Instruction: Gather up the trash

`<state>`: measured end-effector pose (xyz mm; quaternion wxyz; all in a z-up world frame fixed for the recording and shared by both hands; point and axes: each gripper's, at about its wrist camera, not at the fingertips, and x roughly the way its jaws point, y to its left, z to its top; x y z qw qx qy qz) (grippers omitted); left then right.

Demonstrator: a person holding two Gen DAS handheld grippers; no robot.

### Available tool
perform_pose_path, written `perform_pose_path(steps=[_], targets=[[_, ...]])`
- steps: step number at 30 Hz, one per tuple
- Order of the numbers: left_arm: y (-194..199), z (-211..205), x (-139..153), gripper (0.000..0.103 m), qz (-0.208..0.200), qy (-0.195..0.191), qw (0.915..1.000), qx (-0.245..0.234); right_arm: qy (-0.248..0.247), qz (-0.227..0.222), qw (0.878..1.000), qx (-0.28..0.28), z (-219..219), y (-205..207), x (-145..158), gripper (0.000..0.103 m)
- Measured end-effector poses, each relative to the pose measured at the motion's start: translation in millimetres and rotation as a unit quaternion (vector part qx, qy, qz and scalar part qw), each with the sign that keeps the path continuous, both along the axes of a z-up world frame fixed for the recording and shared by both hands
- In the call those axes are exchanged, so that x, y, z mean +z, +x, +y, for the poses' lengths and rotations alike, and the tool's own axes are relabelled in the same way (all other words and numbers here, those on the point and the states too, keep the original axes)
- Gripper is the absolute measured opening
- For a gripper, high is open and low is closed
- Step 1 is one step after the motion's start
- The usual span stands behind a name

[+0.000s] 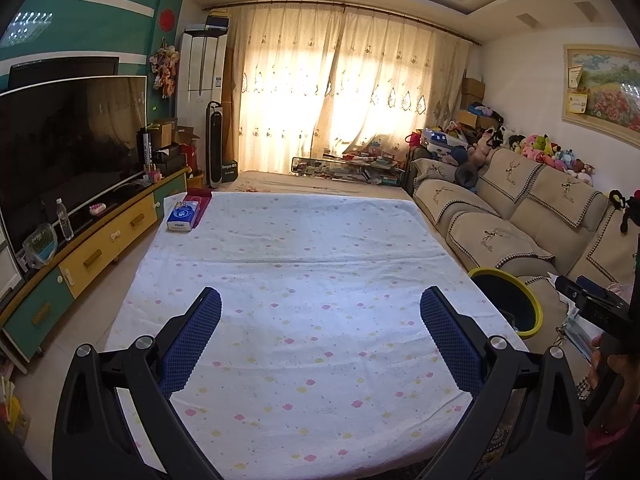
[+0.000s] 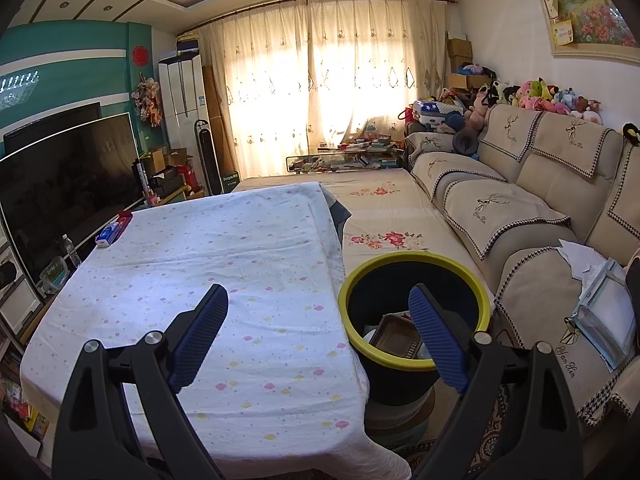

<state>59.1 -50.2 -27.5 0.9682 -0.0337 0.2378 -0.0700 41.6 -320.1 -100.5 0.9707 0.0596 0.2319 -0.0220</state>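
Note:
A black trash bin with a yellow-green rim point(image 2: 416, 260) stands on the floor between the table and the sofa; it also shows in the left wrist view point(image 1: 536, 304). Inside it lie a brown plastic tray point(image 2: 396, 338) and some white scraps. My right gripper point(image 2: 320, 302) is open and empty, its right finger over the bin's mouth, its left over the table's edge. My left gripper point(image 1: 320, 306) is open and empty above the near half of the table with the white dotted cloth point(image 1: 304, 280). The other hand-held gripper point(image 1: 596, 308) shows at the right edge of the left view.
A blue tissue pack point(image 1: 183, 216) lies at the table's far left corner, also in the right view point(image 2: 109, 236). A beige sofa point(image 2: 520, 208) runs along the right, with papers and a plastic bag point(image 2: 604, 312) on its near seat. A TV point(image 1: 68, 148) on a cabinet stands left.

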Motion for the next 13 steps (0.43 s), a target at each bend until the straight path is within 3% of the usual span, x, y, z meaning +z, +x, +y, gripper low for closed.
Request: perform_pose_path(steps=[7, 13], targets=[[24, 6, -13, 0.098, 0.032, -0.002, 0.9995, 0.004, -0.007, 0.014, 1.0, 0.007, 3, 10, -3, 0.087], [97, 22, -27, 0.098, 0.071, 0.009, 0.9972, 0.019, -0.014, 0.026, 0.999, 0.043, 18, 59, 11, 0.092]])
